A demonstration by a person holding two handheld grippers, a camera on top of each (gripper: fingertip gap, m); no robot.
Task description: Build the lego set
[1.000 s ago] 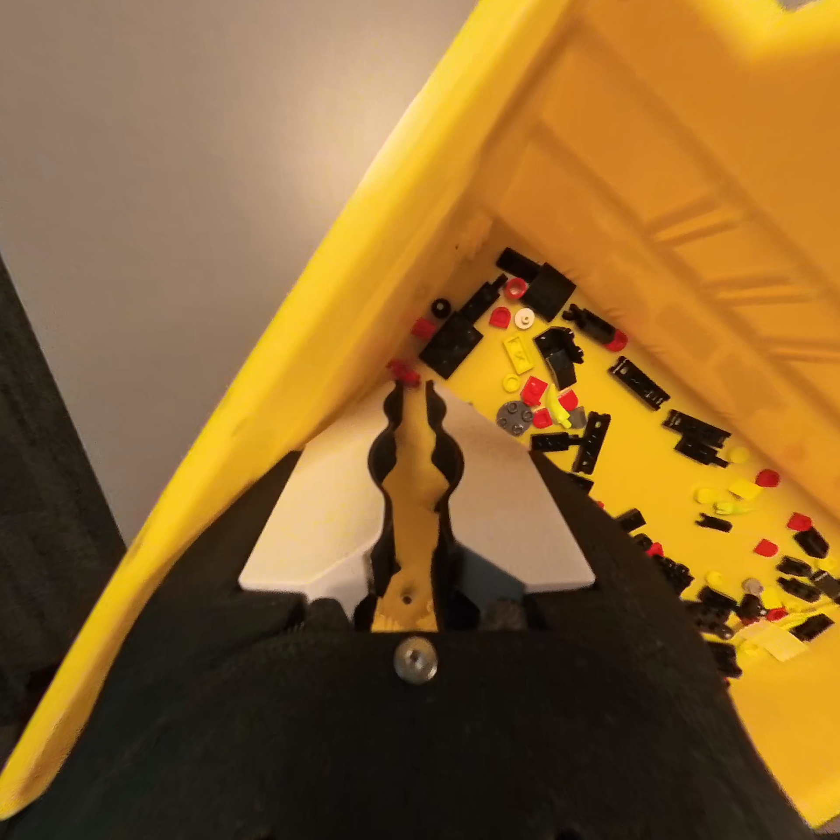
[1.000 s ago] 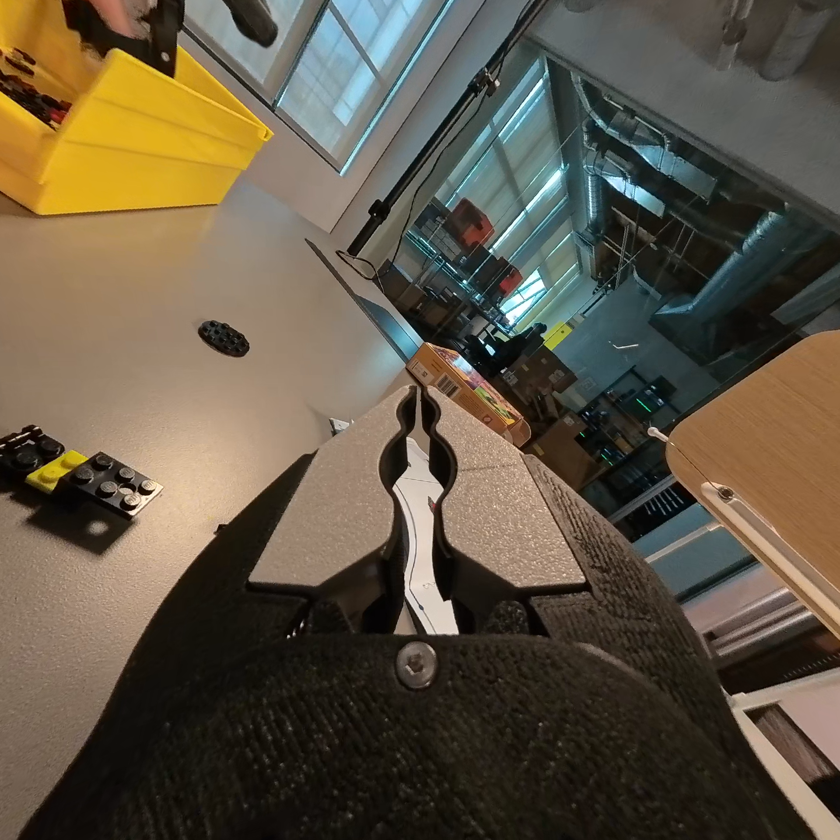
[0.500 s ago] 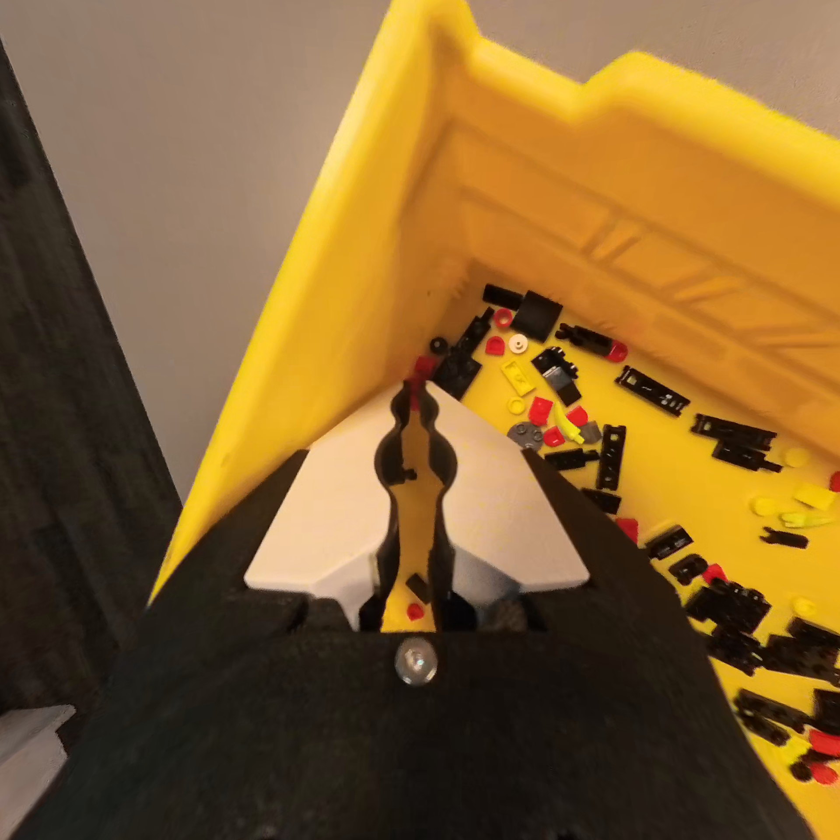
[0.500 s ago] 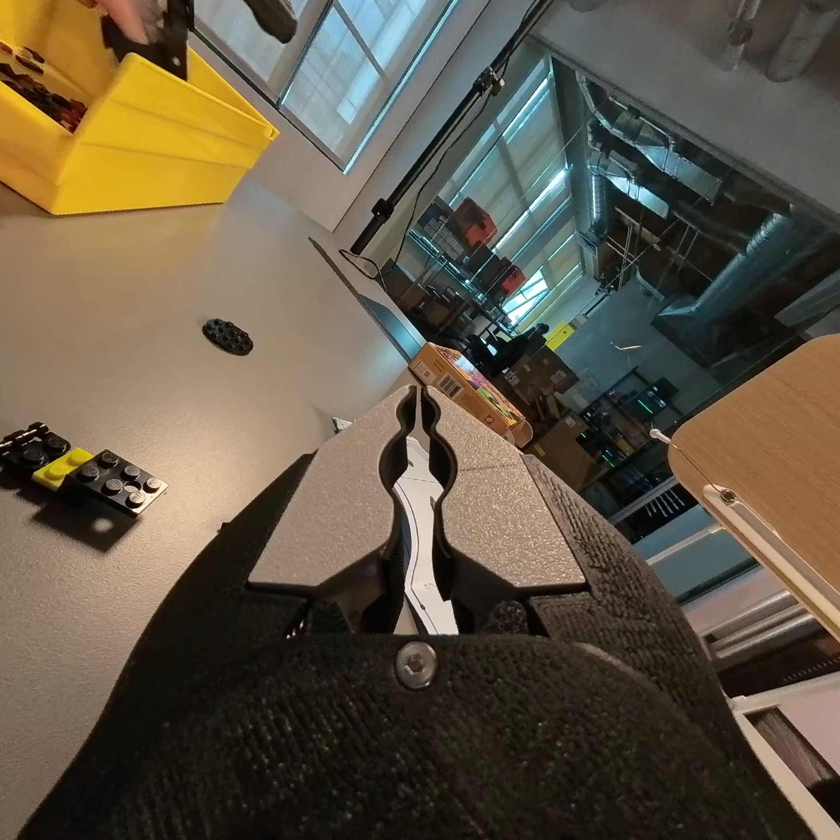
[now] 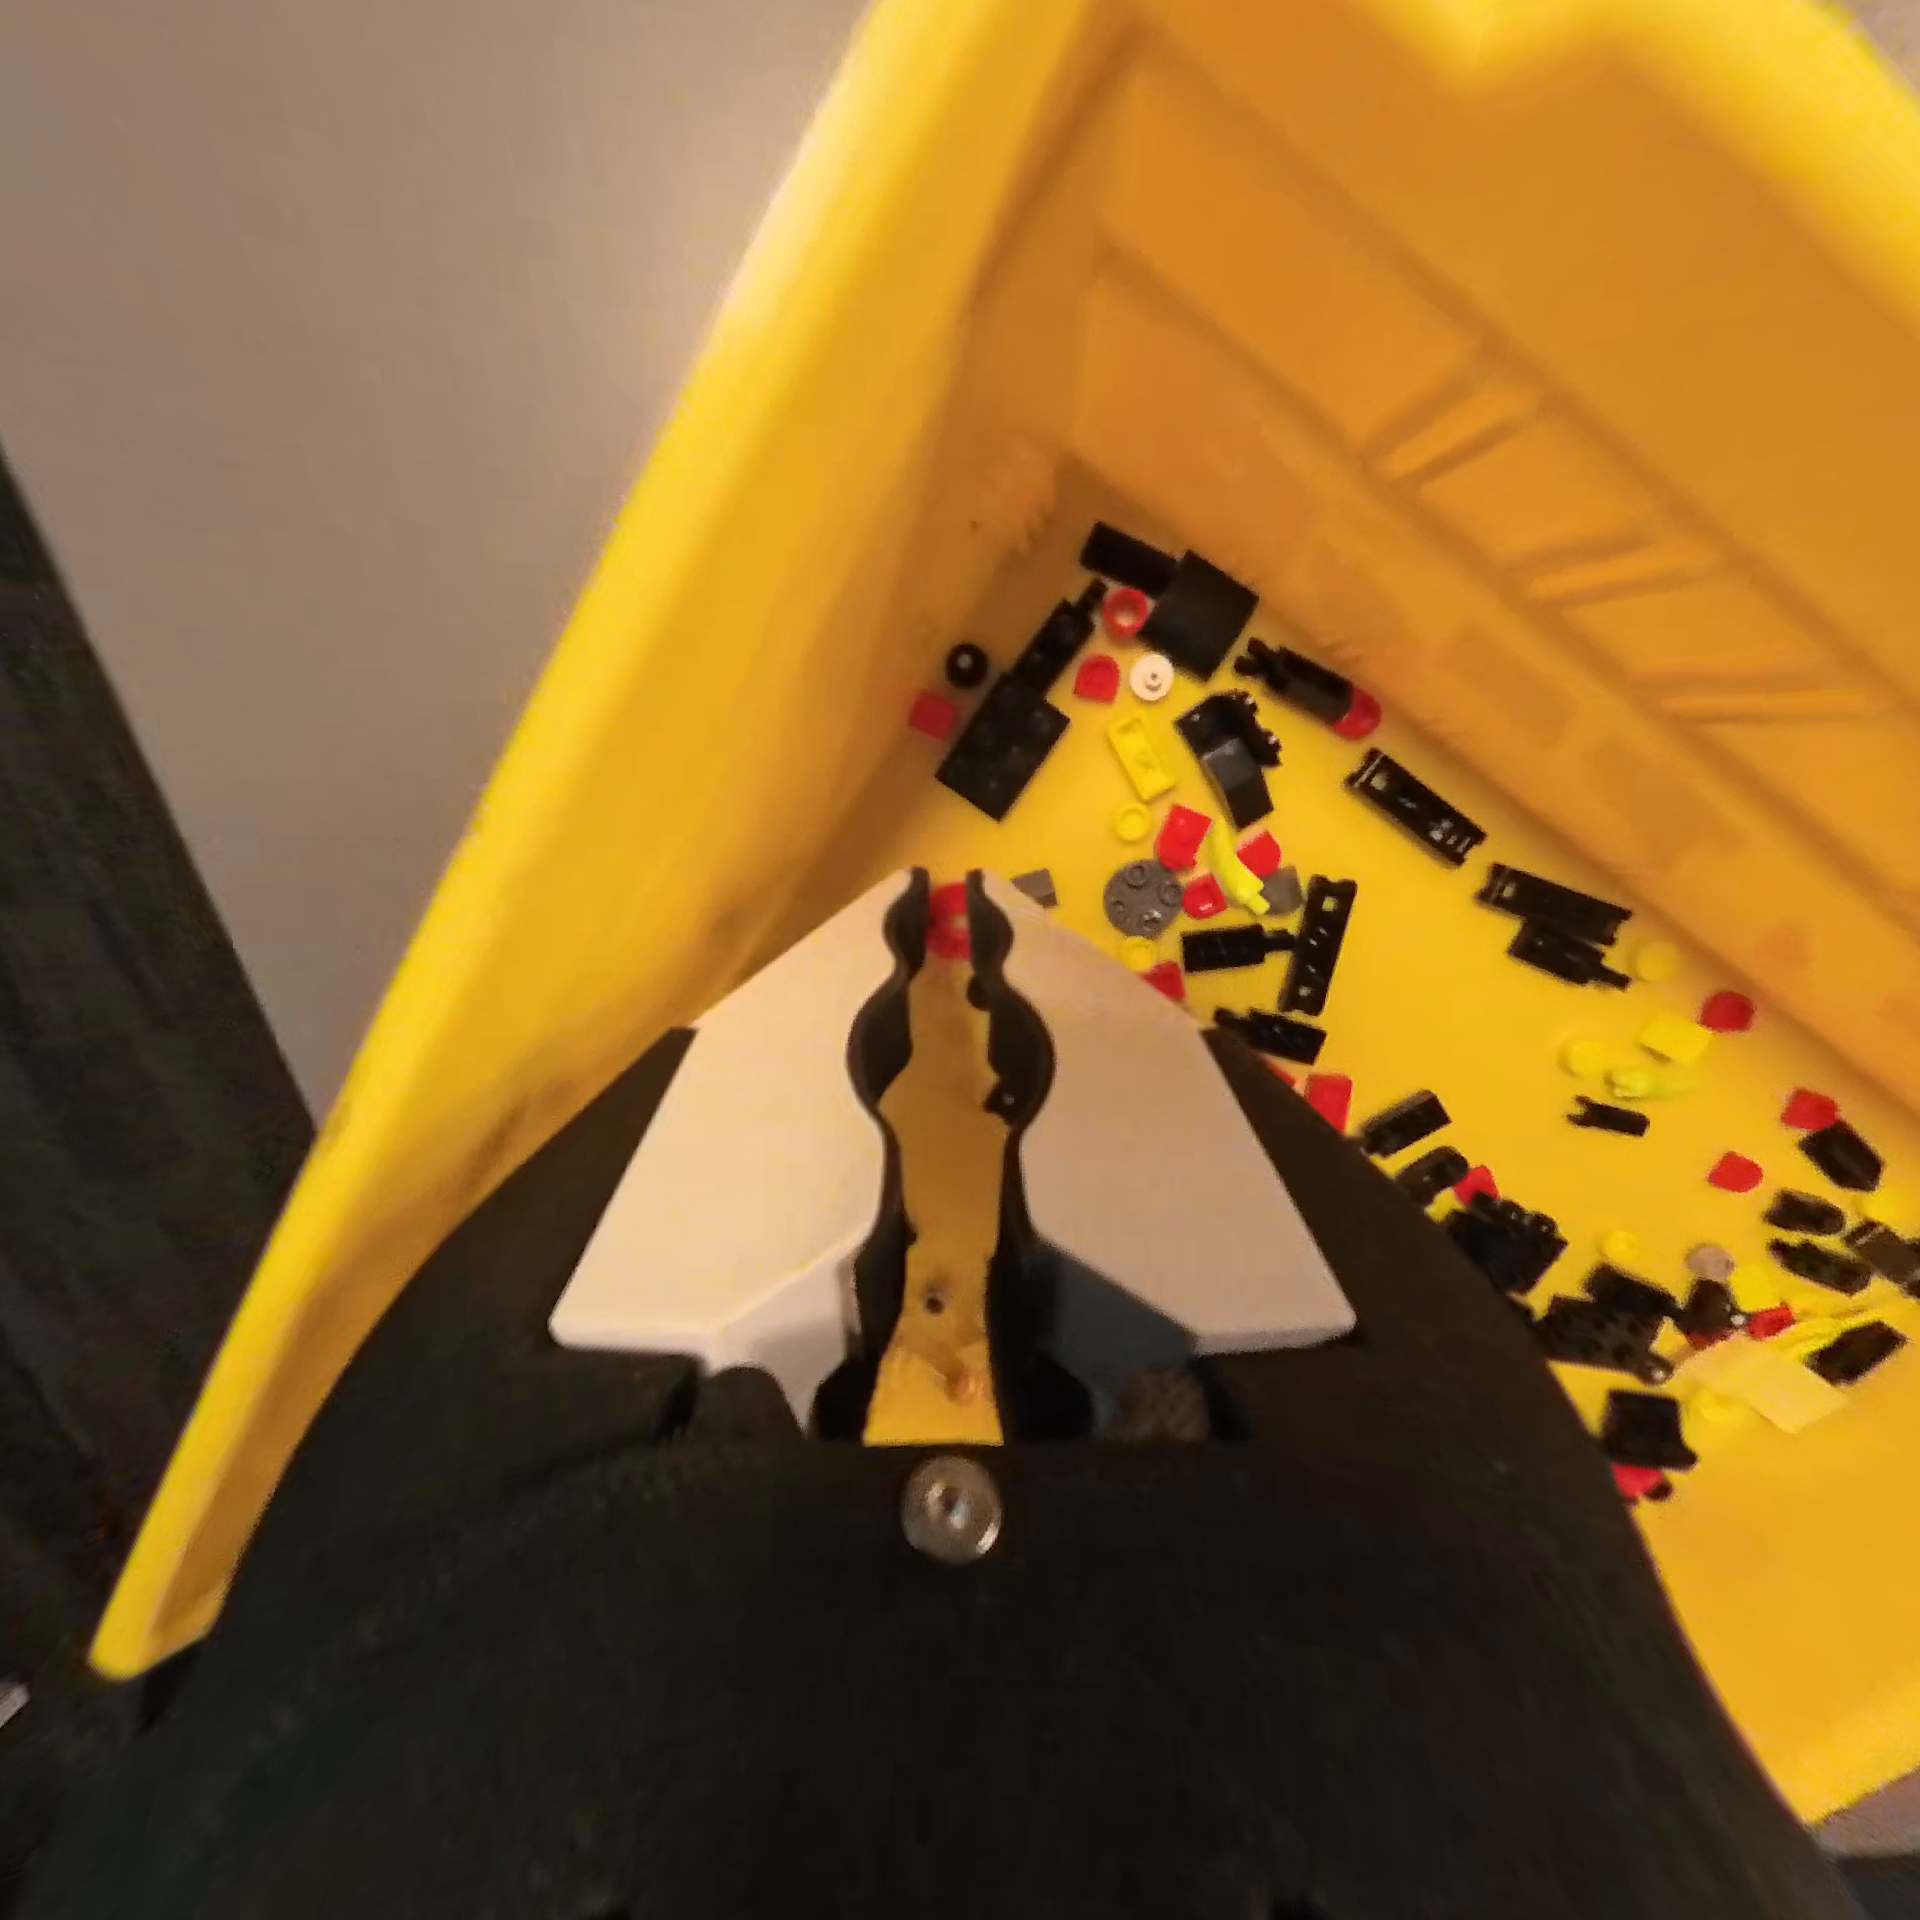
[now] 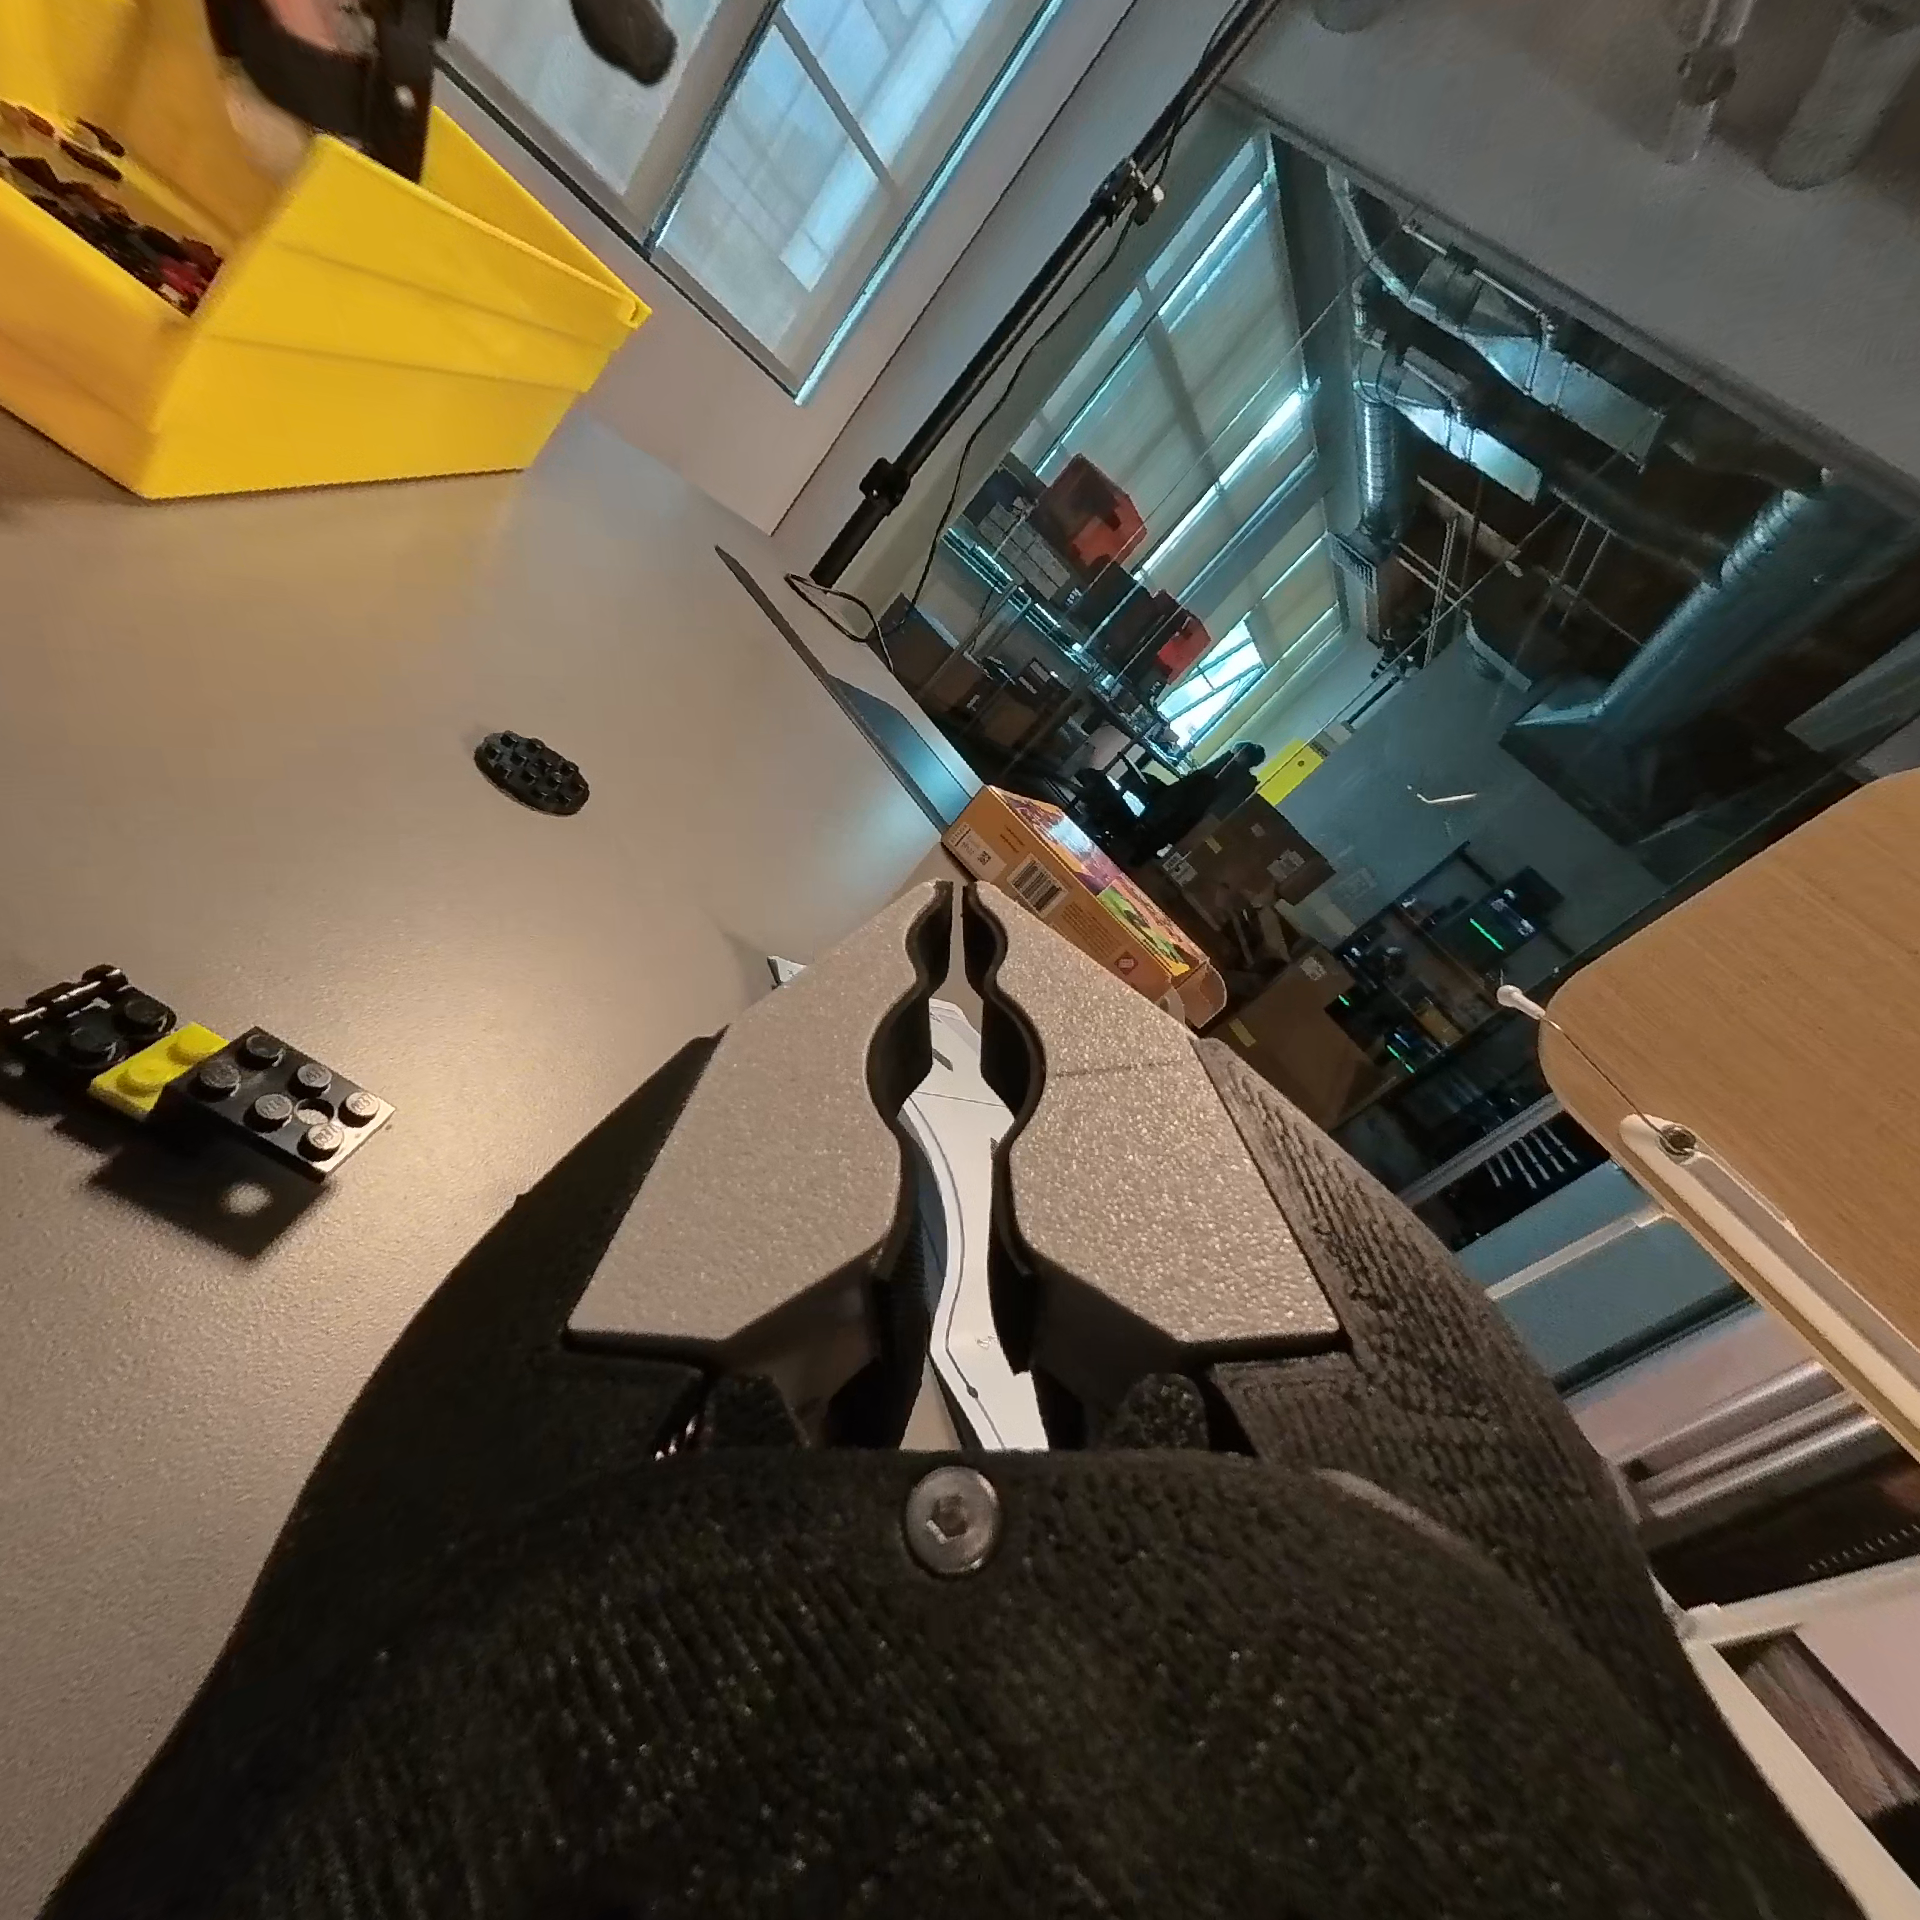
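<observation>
My left gripper (image 5: 943,883) is down inside the yellow bin (image 5: 665,727), close to its left wall. Its jaws stand a narrow gap apart. A small red piece (image 5: 948,925) on the bin floor shows through that gap at the tips. Whether the tips touch it I cannot tell. Many loose black, red and yellow pieces lie on the bin floor, such as a black plate (image 5: 1003,743) and a grey round plate (image 5: 1143,891). My right gripper (image 6: 957,896) is shut and empty above the grey table. A small build of black and yellow plates (image 6: 197,1070) lies to its left.
A black round plate (image 6: 532,774) lies on the table (image 6: 312,665). The yellow bin (image 6: 343,343) stands at the far left with the left gripper (image 6: 332,83) in it. A coloured box (image 6: 1081,904) and white paper (image 6: 966,1153) lie ahead. A wooden tabletop (image 6: 1766,1039) is at the right. The grippers' ends are close to 45 cm from one another.
My left gripper dropped back down toward the bin's left wall, and the red piece now shows between its tips. Its jaw gap is unchanged. My right gripper barely moved.
</observation>
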